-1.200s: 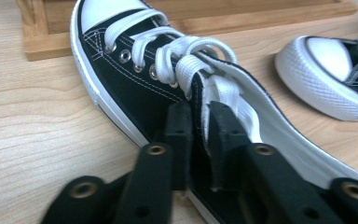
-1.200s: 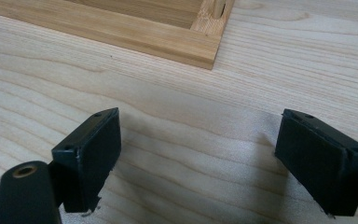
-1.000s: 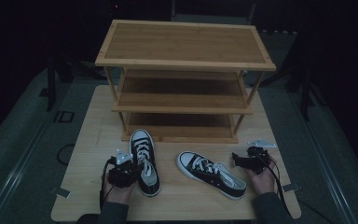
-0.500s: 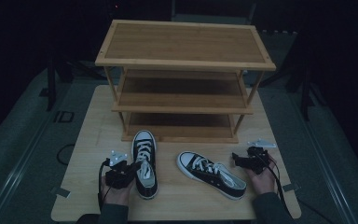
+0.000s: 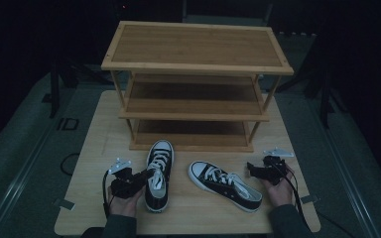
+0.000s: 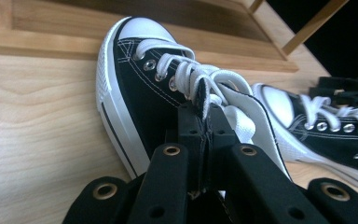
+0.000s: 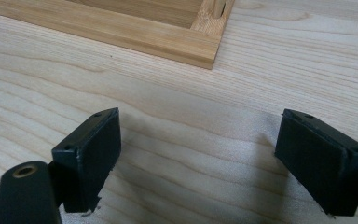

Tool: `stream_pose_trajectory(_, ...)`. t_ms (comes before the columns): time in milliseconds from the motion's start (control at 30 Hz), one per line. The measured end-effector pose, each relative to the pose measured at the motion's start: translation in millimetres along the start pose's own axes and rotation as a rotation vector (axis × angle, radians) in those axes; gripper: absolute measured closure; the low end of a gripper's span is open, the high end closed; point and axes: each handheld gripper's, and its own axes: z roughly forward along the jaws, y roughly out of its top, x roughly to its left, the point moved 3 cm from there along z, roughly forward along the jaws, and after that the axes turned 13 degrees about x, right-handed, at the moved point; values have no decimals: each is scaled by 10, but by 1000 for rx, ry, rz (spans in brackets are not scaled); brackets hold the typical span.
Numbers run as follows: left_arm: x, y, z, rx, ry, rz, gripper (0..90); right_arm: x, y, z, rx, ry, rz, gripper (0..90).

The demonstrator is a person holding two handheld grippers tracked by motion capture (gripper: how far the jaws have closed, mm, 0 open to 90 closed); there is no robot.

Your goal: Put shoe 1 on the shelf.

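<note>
The left shoe [image 5: 158,174] lies on the worktop [image 5: 99,134], sole down, just in front of the bottom tier of the wooden shoe rack [image 5: 194,84]. Its long axis runs nearly straight away from the person: the white toe cap points at the rack and the heel at the worktop's near edge. The left gripper [image 5: 146,176] comes at it from the person's left, and its jaws are pressed together on the side wall of the shoe's collar beside the laces (in the left gripper view, black canvas is sandwiched between the two pads [image 6: 192,135], with the white laces running up toward the toe).

The right shoe [image 5: 224,185] lies close beside it, apart from it, and is turned aslant: its toe points toward the left shoe and up the worktop, its heel toward the near right corner.

The right gripper [image 5: 256,170] rests just beyond that shoe's heel end, held in the person's right hand [image 5: 279,191]. Its jaws stand spread wide with only bare worktop between them, and a corner of the rack's base lies ahead.
</note>
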Motion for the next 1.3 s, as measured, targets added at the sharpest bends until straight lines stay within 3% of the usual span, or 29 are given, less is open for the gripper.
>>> stream_pose_trajectory(700,-132,283,-337,-52,-125,10,887,1,0,0,0,0,2,138)
stream_pose_trajectory(1300,-361,520,-690,-102,-204,44,886,2,0,0,0,0,2,138)
